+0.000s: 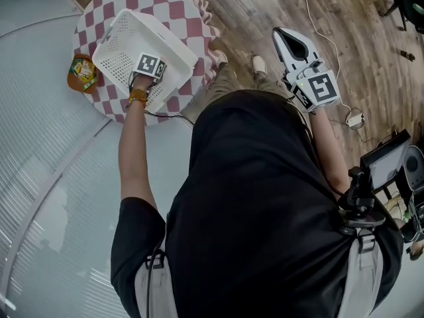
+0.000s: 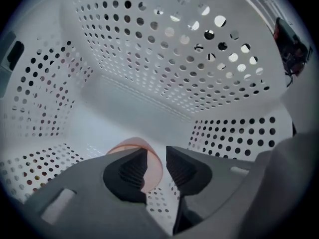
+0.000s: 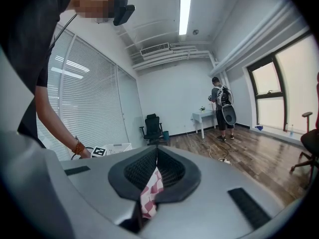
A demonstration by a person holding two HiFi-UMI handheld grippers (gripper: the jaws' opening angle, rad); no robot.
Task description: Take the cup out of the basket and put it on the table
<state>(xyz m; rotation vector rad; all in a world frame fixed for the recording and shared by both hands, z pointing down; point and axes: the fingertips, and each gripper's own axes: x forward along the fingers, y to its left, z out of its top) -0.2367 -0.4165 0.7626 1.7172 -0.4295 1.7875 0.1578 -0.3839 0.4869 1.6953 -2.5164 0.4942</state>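
Note:
A white perforated basket (image 1: pixel 122 38) stands on a round table with a red-and-white checked cloth (image 1: pixel 179 5). My left gripper (image 1: pixel 149 66) reaches down into it. In the left gripper view the basket's wall (image 2: pixel 164 59) fills the frame. A translucent pink cup (image 2: pixel 133 143) lies at the bottom. My left gripper (image 2: pixel 155 153) is open, and the cup's wall runs down between its pads with a gap on the right side. My right gripper (image 1: pixel 281 33) hangs over the wooden floor, right of the table. It (image 3: pixel 155 151) is shut on nothing; checked cloth shows through the slit.
An orange and green snack packet (image 1: pixel 82 73) lies at the table's left edge. A white cable (image 1: pixel 324 32) and an adaptor (image 1: pixel 356 119) lie on the floor. Dark equipment (image 1: pixel 391 164) stands at the right. Farther off, a person (image 3: pixel 222 108) stands by a white table, near an office chair (image 3: pixel 153 128).

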